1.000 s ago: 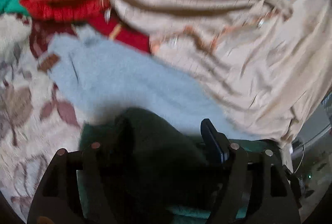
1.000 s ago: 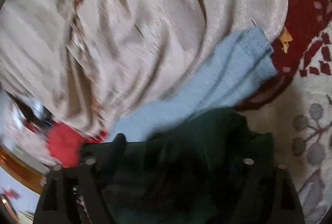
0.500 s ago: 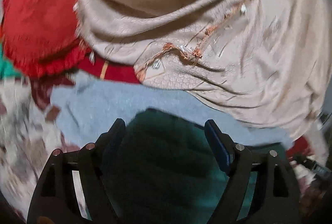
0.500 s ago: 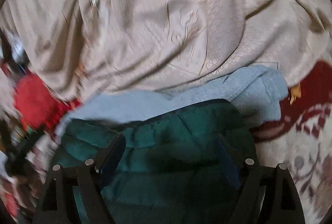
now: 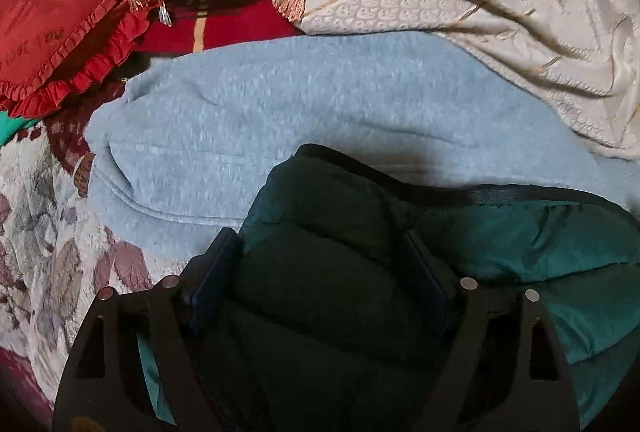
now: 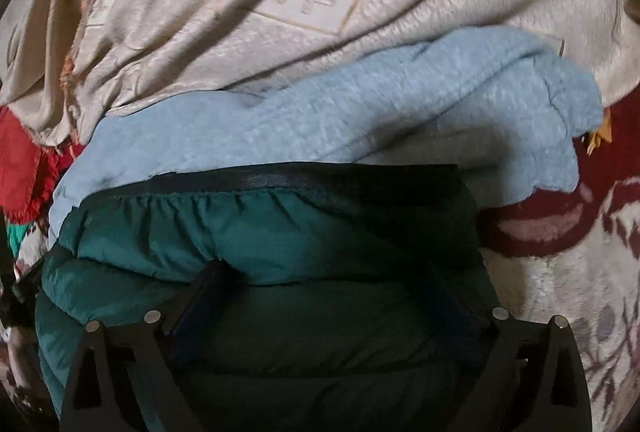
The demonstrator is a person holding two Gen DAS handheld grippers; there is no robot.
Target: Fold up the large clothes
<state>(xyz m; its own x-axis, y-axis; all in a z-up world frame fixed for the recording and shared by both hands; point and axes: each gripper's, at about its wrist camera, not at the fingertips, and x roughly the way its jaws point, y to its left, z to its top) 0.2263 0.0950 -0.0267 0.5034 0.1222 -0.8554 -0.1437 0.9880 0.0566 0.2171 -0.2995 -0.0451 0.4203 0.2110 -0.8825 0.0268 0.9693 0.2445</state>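
Now both tools are standing spread over the green jacket [image 5: 540, 244], their jaws having just been opening. The left tool [image 5: 320, 264] and right tool [image 6: 340, 296] are straddling padded folds with the fingers wide, not pinching. That jacket is lying on a blue sweater [image 5: 300, 111], which is lying beside a beige cloth [image 6: 240, 11] on the patterned rug [image 6: 580, 292].

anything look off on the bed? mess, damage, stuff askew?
No damage or spill visible. The only untidy thing is the beige fringed cloth, which lies crumpled, its edge over the far edge of the light blue fleece. The green puffer jacket lies on the fleece in a neat padded fold.
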